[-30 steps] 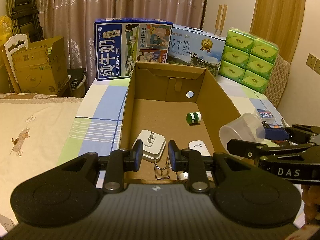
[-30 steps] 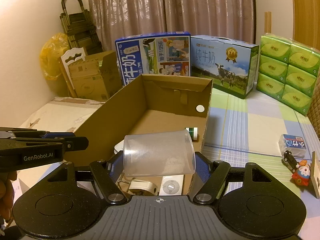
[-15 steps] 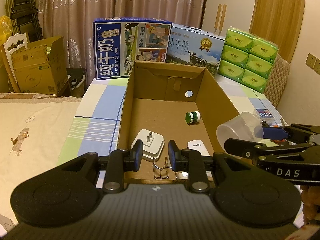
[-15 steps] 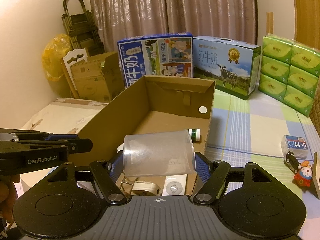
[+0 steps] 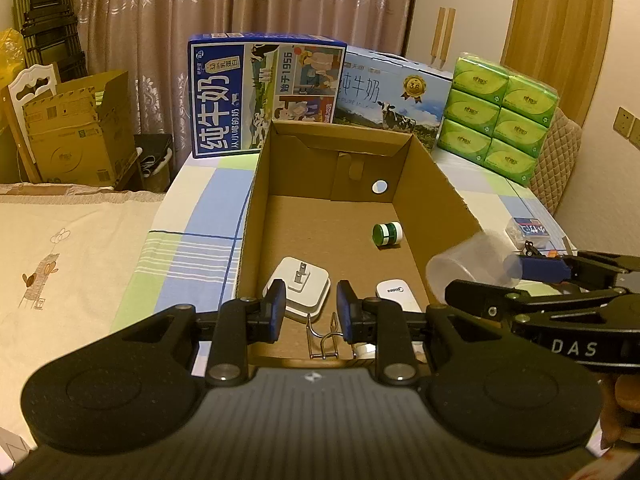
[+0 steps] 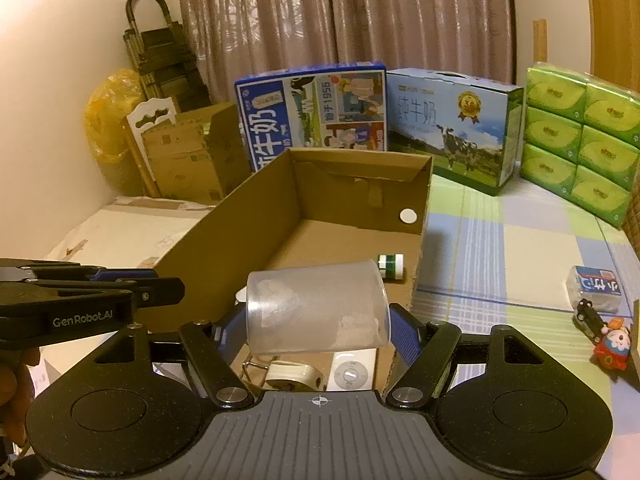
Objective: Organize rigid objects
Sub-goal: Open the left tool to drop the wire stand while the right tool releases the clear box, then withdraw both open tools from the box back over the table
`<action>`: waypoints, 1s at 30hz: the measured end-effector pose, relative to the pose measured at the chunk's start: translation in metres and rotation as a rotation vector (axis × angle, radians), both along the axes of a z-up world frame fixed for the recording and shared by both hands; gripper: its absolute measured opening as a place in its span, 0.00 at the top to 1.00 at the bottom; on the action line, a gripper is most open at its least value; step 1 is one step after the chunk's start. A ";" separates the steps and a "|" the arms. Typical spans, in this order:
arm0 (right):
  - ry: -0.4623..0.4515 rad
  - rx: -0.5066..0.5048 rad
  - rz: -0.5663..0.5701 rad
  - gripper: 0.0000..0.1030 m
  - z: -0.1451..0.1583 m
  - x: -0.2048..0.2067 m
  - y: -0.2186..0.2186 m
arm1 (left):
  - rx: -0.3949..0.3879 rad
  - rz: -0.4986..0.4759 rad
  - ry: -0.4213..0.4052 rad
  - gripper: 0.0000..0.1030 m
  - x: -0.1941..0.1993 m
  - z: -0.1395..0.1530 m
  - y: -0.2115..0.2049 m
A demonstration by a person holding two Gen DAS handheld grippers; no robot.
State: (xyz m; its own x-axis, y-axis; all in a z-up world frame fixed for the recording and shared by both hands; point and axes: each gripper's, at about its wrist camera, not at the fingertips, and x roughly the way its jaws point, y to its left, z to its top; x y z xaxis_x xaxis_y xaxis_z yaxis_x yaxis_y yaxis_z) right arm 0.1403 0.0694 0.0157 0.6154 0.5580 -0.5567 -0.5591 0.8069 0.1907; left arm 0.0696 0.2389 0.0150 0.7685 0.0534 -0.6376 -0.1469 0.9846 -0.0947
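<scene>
An open cardboard box (image 5: 436,184) (image 6: 224,240) lies on the bed. Inside it are a white plug adapter (image 5: 298,288), a small green-and-white bottle (image 5: 387,234) (image 6: 392,266), a white remote (image 5: 396,294) (image 6: 352,374), a metal clip (image 5: 324,338) and a tape roll (image 6: 294,374). My right gripper (image 6: 318,334) is shut on a clear plastic cup (image 6: 316,312) (image 5: 460,268), held on its side above the box's near right corner. My left gripper (image 5: 310,312) is open and empty over the box's near end.
Two milk cartons (image 5: 264,92) (image 5: 392,104) and green tissue packs (image 5: 500,124) stand behind the box. A small plastic case (image 6: 594,288), a toy car (image 6: 588,316) and a figurine (image 6: 614,348) lie on the checked sheet at right. Cardboard boxes (image 5: 68,136) stand at left.
My right gripper has carried the cup a little left, toward and over the box's right wall. My left gripper has stayed open and almost still.
</scene>
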 end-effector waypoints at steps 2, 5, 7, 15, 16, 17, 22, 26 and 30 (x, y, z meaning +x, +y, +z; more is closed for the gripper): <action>-0.005 -0.001 -0.010 0.31 -0.001 0.000 -0.001 | 0.001 0.000 0.000 0.78 0.000 0.000 0.000; -0.015 0.019 -0.027 0.27 -0.001 -0.001 -0.007 | 0.002 0.001 -0.001 0.78 0.000 0.000 0.000; -0.019 0.027 -0.041 0.26 0.000 -0.002 -0.012 | 0.002 0.001 -0.002 0.78 0.000 0.001 0.000; -0.006 0.049 -0.144 0.25 -0.001 -0.015 -0.064 | -0.001 -0.011 -0.026 0.78 -0.006 0.015 -0.012; 0.001 0.048 -0.164 0.25 -0.002 -0.018 -0.075 | -0.002 -0.016 -0.030 0.78 -0.007 0.017 -0.016; 0.006 0.045 -0.186 0.25 -0.003 -0.020 -0.085 | -0.005 -0.022 -0.036 0.76 -0.008 0.020 -0.021; 0.019 0.024 -0.285 0.25 -0.001 -0.030 -0.135 | -0.030 -0.074 -0.062 0.74 -0.008 0.033 -0.050; 0.024 0.023 -0.366 0.25 0.003 -0.037 -0.175 | -0.042 -0.129 -0.067 0.73 -0.004 0.039 -0.081; 0.022 0.029 -0.432 0.25 0.006 -0.043 -0.208 | -0.045 -0.192 -0.069 0.70 0.000 0.043 -0.116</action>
